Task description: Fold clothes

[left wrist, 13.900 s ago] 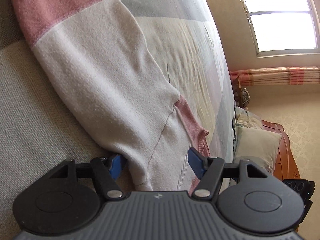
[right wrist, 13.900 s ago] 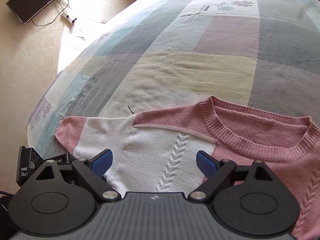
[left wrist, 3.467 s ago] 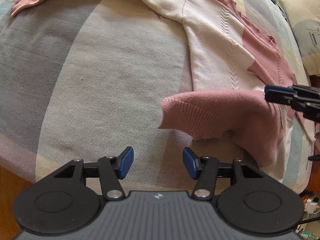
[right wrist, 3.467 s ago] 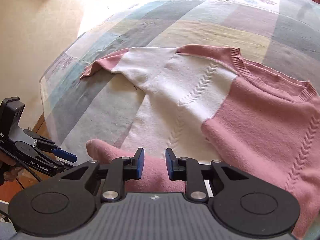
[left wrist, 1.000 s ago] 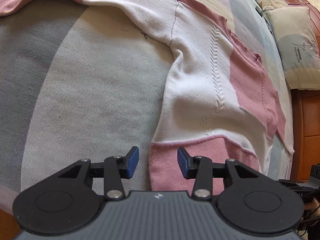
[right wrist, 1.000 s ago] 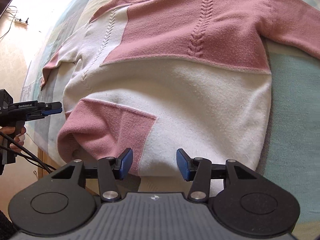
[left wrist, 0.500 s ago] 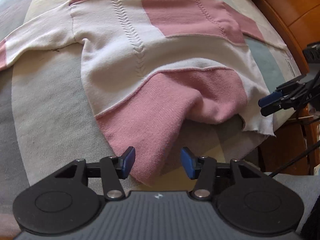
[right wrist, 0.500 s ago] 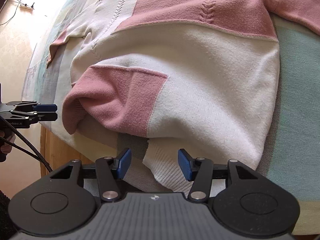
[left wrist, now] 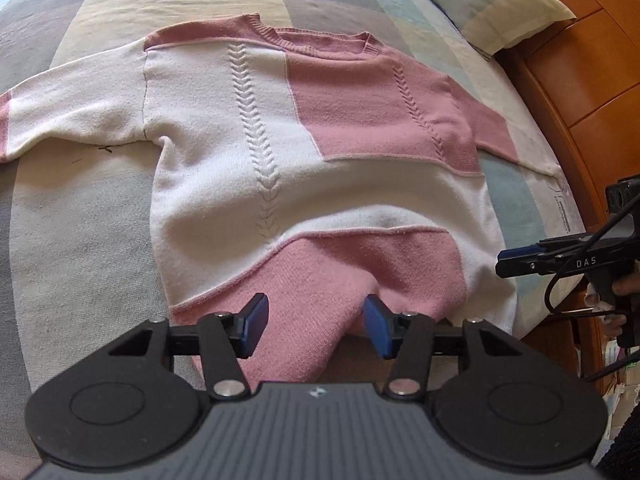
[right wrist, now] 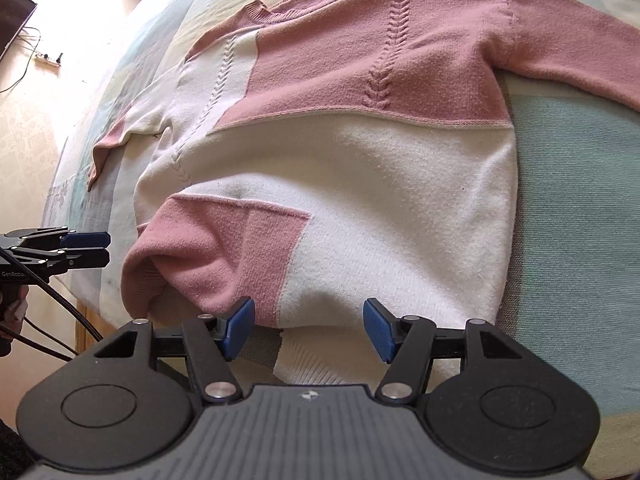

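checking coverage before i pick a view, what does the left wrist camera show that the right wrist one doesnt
Only the left wrist view shows the pillow and the wooden bed frame. Only the right wrist view shows the screen and power strip against the wall, plus the full pink sleeve. Both show the pink and white sweater spread face up on the patchwork bedspread, its hem drooping over the bed edge, with the left gripper and right gripper open near that hem.
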A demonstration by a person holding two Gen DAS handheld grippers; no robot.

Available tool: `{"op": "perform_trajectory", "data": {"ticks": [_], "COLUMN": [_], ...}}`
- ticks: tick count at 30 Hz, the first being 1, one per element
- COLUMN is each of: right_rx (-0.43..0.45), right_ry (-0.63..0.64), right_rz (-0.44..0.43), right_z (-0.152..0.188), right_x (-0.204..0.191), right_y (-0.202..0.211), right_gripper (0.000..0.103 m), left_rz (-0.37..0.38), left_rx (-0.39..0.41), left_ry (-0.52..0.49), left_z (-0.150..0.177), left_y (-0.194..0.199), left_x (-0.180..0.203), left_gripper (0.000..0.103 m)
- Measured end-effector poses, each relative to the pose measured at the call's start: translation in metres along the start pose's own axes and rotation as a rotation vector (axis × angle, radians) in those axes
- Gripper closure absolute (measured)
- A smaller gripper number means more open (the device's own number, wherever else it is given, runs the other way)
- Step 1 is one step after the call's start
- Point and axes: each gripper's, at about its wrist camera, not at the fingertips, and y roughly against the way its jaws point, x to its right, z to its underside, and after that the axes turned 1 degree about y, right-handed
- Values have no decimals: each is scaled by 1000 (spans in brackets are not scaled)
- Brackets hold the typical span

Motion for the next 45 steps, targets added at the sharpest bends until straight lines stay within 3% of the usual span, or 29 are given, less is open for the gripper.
{"op": "perform_trajectory", "data": {"ticks": [5, 7, 11, 14, 18, 22, 26, 27, 28, 31, 35, 37, 42, 45], "right_rx": [94, 129, 191, 232, 236, 221, 243, 265, 273, 275, 260, 255, 266, 266], "right_ry": [-41, -40, 25, 132, 215, 184, 141, 139, 134, 123, 120, 105, 92, 101], "right_rz": [90, 135, 203, 245, 296, 348, 392, 397, 396, 389, 379, 363, 315, 298], "right_z": [-14, -30, -78, -127, -186, -227, -243, -246, -248, -252, -250, -247, -232, -226], "right_x": [-11, -18, -42, -67, -83, -82, -69, -68, -67, -69, -72, -75, -89, -101], "right_y": [-1, -4, -13, -31, -70, -114, -145, -149, -152, -157, -153, -146, -130, -129], "right_gripper": [36, 35, 35, 33, 32, 32, 30, 22, 14, 6, 5, 7, 7, 7], "left_rz": [35, 14, -55, -56, -27, 9, -66, -75, -69, -52, -29, -10, -41, -137], "left_rx": [56, 87, 163, 216, 234, 259, 288, 311, 310, 305, 300, 303, 313, 271], "left_ry": [45, 18, -78, -111, -27, 54, 83, 90, 97, 119, 148, 174, 281, 351], "left_z": [-22, -39, -84, -121, -168, -192, -215, -220, -222, -226, -230, -207, -122, -70], "left_y": [-4, -6, -14, -30, -69, -104, -136, -140, -137, -128, -116, -92, -31, -10], "left_x": [-28, -39, -52, -59, -75, -89, -98, -100, -101, -103, -105, -113, -141, -165], "left_gripper": [51, 51, 50, 49, 49, 49, 49, 48, 47, 44, 44, 44, 39, 36]}}
